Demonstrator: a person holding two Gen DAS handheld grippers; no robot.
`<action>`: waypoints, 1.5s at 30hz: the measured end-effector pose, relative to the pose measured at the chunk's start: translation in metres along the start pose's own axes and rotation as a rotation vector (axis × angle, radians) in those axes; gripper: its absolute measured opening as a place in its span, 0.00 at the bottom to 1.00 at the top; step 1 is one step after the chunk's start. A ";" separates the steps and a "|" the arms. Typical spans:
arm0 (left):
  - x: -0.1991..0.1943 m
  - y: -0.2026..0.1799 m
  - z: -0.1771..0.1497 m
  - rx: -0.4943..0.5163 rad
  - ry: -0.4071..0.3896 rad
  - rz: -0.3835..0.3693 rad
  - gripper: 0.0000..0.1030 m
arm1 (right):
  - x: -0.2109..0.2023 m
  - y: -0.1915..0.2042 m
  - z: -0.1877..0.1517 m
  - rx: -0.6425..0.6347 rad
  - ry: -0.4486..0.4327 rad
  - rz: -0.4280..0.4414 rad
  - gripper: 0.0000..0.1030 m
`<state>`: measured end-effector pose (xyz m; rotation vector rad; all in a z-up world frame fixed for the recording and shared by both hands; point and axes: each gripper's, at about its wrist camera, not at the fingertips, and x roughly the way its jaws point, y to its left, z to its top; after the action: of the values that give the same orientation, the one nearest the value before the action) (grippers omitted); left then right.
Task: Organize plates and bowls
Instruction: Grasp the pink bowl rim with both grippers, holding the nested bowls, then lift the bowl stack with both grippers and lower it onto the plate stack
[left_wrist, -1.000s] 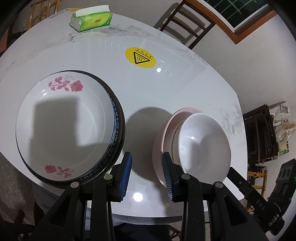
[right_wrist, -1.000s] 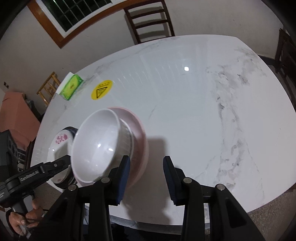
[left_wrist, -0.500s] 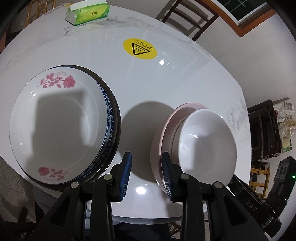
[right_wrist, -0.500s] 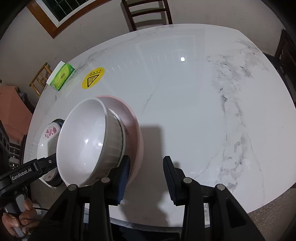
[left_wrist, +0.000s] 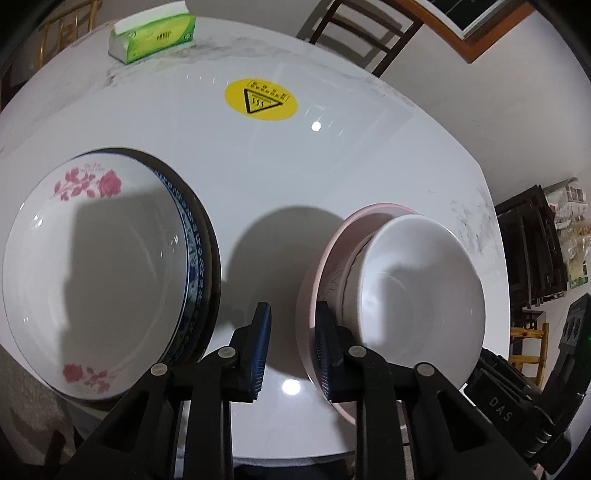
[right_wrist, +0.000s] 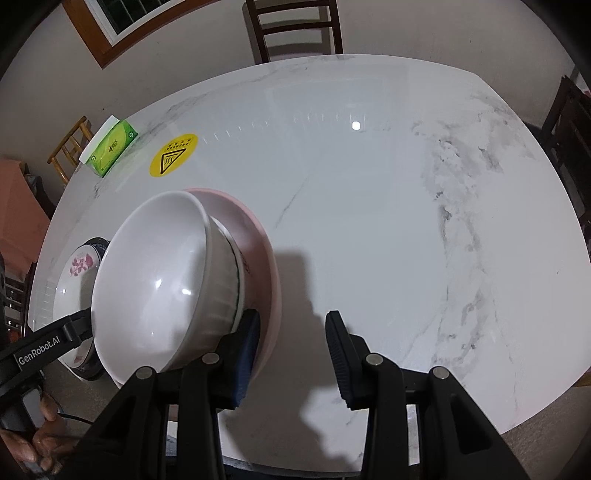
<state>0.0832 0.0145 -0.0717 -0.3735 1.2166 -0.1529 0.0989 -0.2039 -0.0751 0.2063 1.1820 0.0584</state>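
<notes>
A white plate with pink roses (left_wrist: 92, 266) tops a stack with a blue-patterned plate (left_wrist: 192, 258) and a dark one, at the table's left. A white ribbed bowl (left_wrist: 421, 299) sits nested in another bowl inside a pink bowl (left_wrist: 317, 266) to the right. My left gripper (left_wrist: 290, 347) is open and empty, low between the two stacks, its right finger at the pink rim. My right gripper (right_wrist: 291, 350) is open and empty, just right of the bowl stack (right_wrist: 162, 280), its left finger (right_wrist: 247, 343) close to the pink bowl (right_wrist: 258, 236).
A round white marble table (right_wrist: 369, 184) carries a yellow warning sticker (left_wrist: 260, 99) and a green tissue box (left_wrist: 153, 33) at the far side. A dark wooden chair (right_wrist: 295, 26) stands behind the table. A dark shelf with bags (left_wrist: 535, 236) is at the right.
Both grippers have moved closer to the bowl stack, which looks larger in both views. The left gripper's jaws have narrowed a little. Plates and bowls have stayed in place.
</notes>
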 end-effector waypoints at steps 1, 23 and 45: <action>-0.001 0.001 -0.001 0.001 -0.005 -0.001 0.22 | 0.001 -0.002 0.001 0.015 0.007 0.010 0.36; -0.003 -0.008 -0.007 0.052 -0.044 0.029 0.20 | 0.000 0.004 -0.002 -0.010 -0.009 -0.019 0.36; -0.003 -0.016 -0.008 0.061 -0.066 0.034 0.06 | -0.002 0.013 -0.004 0.016 -0.047 0.025 0.12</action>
<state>0.0764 -0.0010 -0.0658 -0.3028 1.1496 -0.1472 0.0952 -0.1913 -0.0724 0.2353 1.1330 0.0662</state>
